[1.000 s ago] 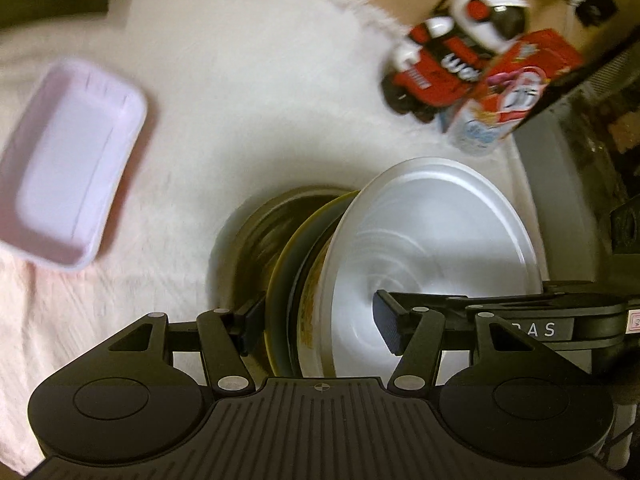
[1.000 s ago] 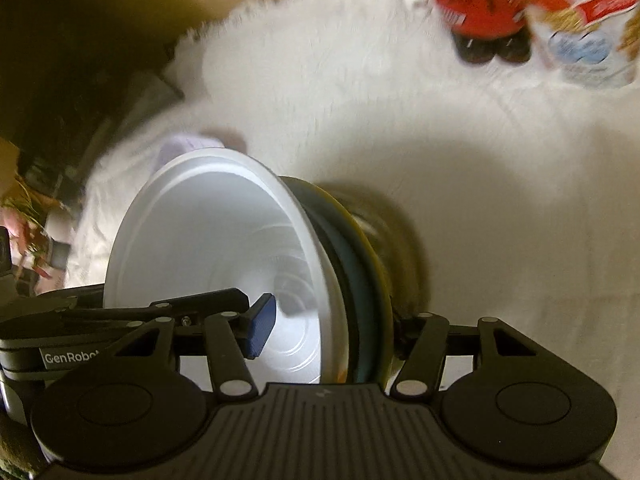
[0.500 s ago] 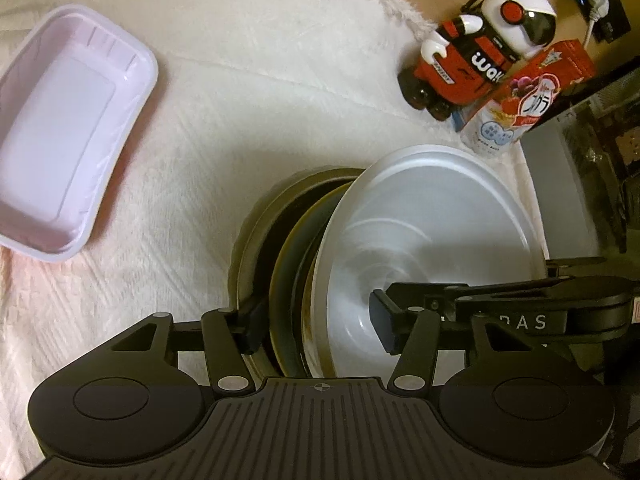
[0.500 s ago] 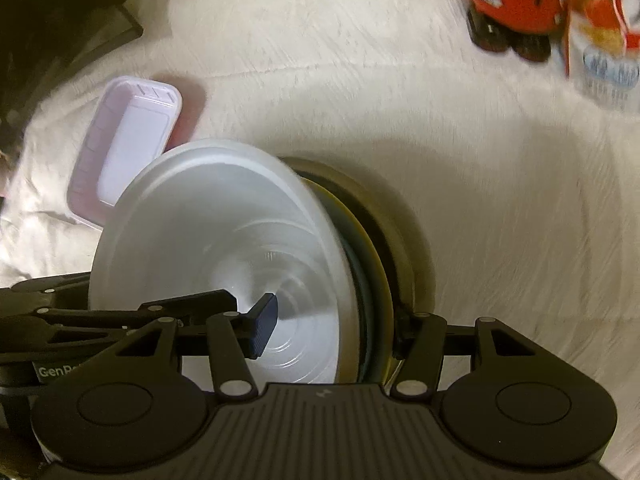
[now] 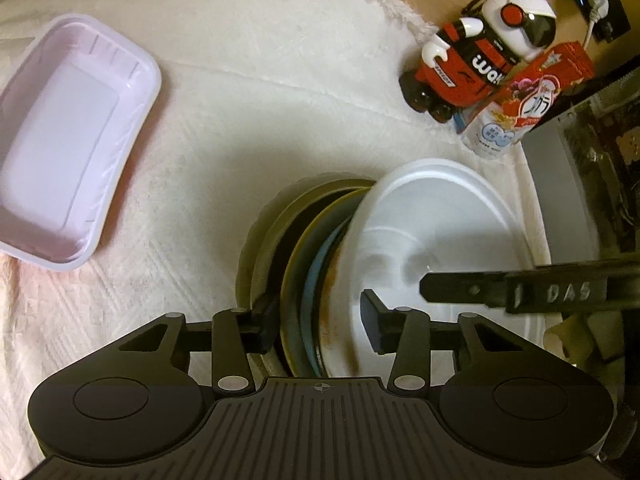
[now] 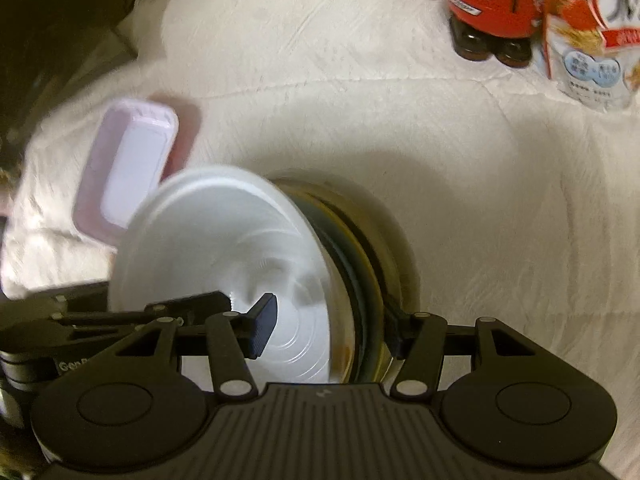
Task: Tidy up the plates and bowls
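Since a nested stack of a white plastic bowl (image 5: 440, 240) and dark olive and blue plates (image 5: 308, 248) is gathered between both claws above the cream cloth (image 5: 240, 120), stacking appears largely done. The left gripper (image 5: 316, 324) is closing around the stack; the right gripper (image 6: 332, 328) is clamped on it. A lilac rectangular tray (image 5: 64, 140) is left apart.

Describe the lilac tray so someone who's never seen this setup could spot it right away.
On the white textured cloth, look away from the stack of round dishes. The lilac tray lies alone there, empty: the only rectangular, pale purple dish.
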